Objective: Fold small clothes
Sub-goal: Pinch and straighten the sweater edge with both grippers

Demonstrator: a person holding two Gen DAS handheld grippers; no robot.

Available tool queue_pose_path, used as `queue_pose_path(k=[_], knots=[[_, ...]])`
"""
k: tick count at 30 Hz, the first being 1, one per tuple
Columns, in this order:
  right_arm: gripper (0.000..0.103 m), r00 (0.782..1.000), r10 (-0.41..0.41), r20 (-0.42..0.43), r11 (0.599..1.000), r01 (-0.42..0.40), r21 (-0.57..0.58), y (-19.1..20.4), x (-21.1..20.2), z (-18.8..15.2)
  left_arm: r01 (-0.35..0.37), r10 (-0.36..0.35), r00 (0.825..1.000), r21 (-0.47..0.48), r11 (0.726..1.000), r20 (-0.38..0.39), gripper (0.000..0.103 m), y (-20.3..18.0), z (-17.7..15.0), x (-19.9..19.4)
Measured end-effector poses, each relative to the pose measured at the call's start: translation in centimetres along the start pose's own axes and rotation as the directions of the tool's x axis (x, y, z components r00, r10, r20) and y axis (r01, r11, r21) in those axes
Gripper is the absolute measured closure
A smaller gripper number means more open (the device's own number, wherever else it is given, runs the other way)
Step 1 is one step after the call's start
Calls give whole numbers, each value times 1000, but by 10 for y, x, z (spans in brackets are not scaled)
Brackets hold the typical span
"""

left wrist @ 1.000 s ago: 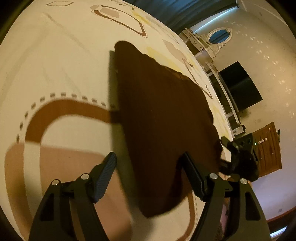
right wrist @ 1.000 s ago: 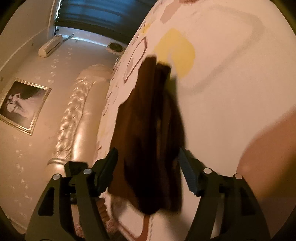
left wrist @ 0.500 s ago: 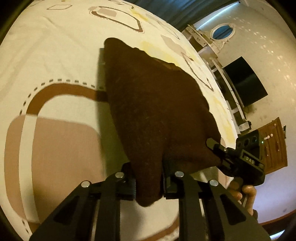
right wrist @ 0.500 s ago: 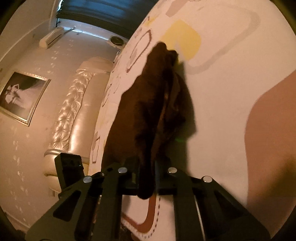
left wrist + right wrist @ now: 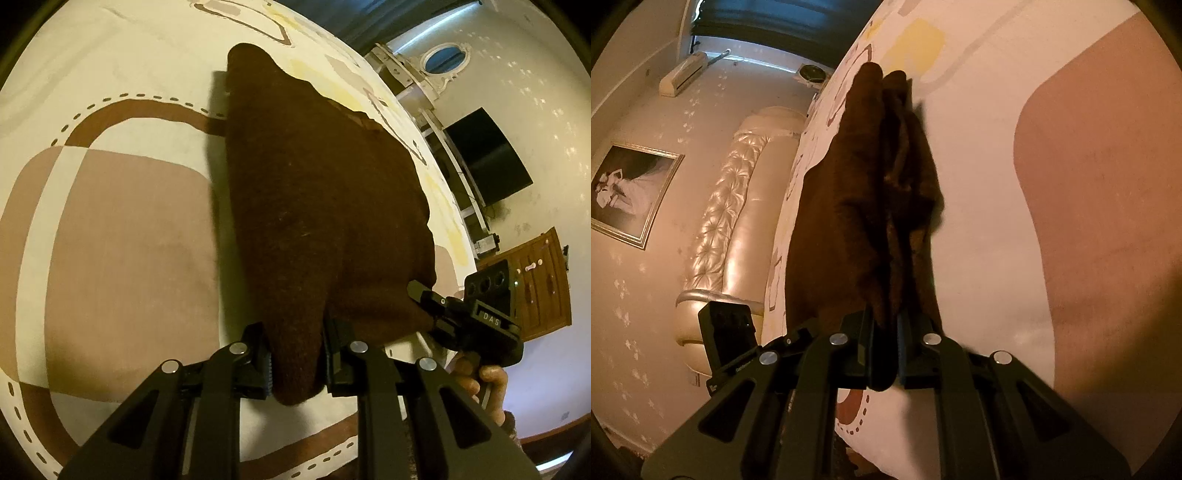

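Both tools were clamped on the same item: a dark brown, fuzzy knit garment (image 5: 317, 206) lying on a cream bedspread with tan and brown rounded-rectangle print (image 5: 122, 236). Left tool (image 5: 297, 363) pinched a thick bunched near corner between its pads; right tool (image 5: 884, 354) pinched the other near corner, jaws almost fully together on thinner, layered cloth. In the left wrist view the right tool (image 5: 461, 314) sat just off the garment's near right corner, with fingers of the person's hand (image 5: 480, 380) visible under it. Key relation: the garment ran straight away from both tools, long axis pointing toward its far narrow end, near edge lifted and strung between the two grips, far end apparently resting on the bed. Judgement: the next move likely carries the near edge forward over the far end, so both hands would need to travel together to keep the edge square; neither looked meaningfully nearer. Hard to tell: what kind of garment it was, how many layers were already folded (the right wrist view showed several stacked edges (image 5: 901, 177)), and whether the far end lay flat. Lighting was dim and warm, and the cloth under the tools was hidden.
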State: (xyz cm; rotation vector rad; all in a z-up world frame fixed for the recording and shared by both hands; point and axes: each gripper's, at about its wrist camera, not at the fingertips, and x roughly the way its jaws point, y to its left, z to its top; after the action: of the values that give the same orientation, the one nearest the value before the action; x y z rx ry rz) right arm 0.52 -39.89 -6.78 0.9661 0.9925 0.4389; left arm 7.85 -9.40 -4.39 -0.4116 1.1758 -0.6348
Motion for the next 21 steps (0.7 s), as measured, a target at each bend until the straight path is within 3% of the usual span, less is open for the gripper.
queue_pose_path(k=[15,18,21], knots=[[94,1000,19,22,999,-20,39,-13,-6,-7,-11,11,1000,12,1000,20,79,-7,-12,-4],[92,999,20,27,998,-22,54,-18,-12,-6,-22,22,999,23,999,32,70,-11,-16,-9],[90,999,23,36,997,-26,78,-21,-17,-10,-36,34,999,55,998,43,50,-18,-23,-14]])
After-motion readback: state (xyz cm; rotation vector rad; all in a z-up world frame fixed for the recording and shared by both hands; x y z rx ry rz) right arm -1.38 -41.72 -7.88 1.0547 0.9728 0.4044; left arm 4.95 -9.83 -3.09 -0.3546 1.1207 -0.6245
